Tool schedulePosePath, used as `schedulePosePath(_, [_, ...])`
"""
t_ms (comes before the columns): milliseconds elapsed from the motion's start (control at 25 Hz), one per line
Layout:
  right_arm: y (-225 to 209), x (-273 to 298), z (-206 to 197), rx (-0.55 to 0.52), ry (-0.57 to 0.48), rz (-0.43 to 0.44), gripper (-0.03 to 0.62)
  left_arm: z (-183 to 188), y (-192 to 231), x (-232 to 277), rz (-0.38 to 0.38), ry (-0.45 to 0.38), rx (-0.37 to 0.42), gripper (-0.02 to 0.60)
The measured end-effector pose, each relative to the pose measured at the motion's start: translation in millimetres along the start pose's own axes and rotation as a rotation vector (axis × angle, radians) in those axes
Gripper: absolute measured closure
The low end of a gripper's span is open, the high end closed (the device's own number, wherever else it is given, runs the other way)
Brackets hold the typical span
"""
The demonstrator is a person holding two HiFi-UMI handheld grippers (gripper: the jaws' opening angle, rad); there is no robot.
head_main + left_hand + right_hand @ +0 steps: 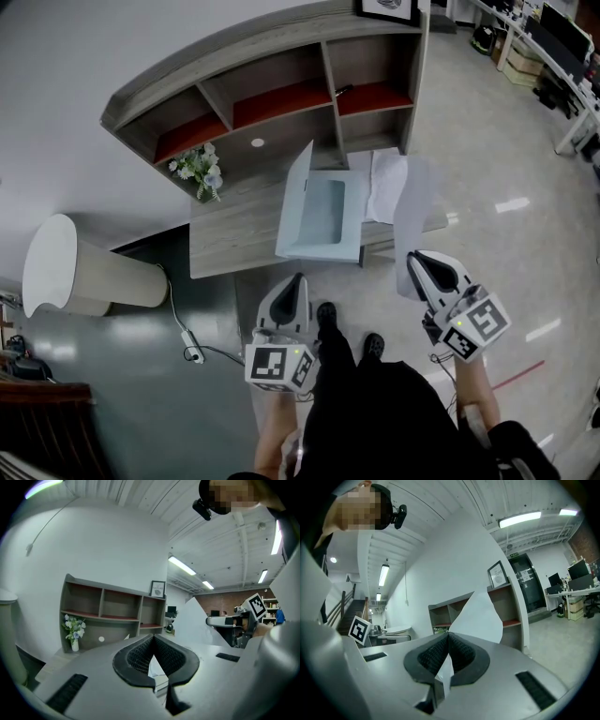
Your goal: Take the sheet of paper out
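The right gripper point(414, 261) pinches the paper point(413, 202), held up right of the box point(323, 220). The left gripper point(299, 279) is clenched shut.

The left gripper point(299, 279) and the right gripper point(414, 260) have smooth, light grey moulded shells with black slots, black ribbed fingers point(136, 660), and a cube point(279, 364) of black-and-white square markers at the rear. The person wears black clothing point(366, 412) and black shoes point(325, 314).
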State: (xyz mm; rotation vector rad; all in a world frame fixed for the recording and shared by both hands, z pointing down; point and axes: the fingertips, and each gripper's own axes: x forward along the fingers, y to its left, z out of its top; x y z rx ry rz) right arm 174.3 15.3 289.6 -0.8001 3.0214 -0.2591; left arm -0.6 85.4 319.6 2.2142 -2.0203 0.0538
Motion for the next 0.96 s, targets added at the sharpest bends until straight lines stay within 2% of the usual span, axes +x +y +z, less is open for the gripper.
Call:
schedulePosePath(640, [-1,-10,4,-0.021,0.000,-0.004,0.582,9,-15,2,-0.043,0.037,-0.004,0.568])
schedulePosePath(960, [2,-11,5,-0.030,0.002,0.003,0.582,8,-17,0,-0.040,0.042,0.011,0.568])
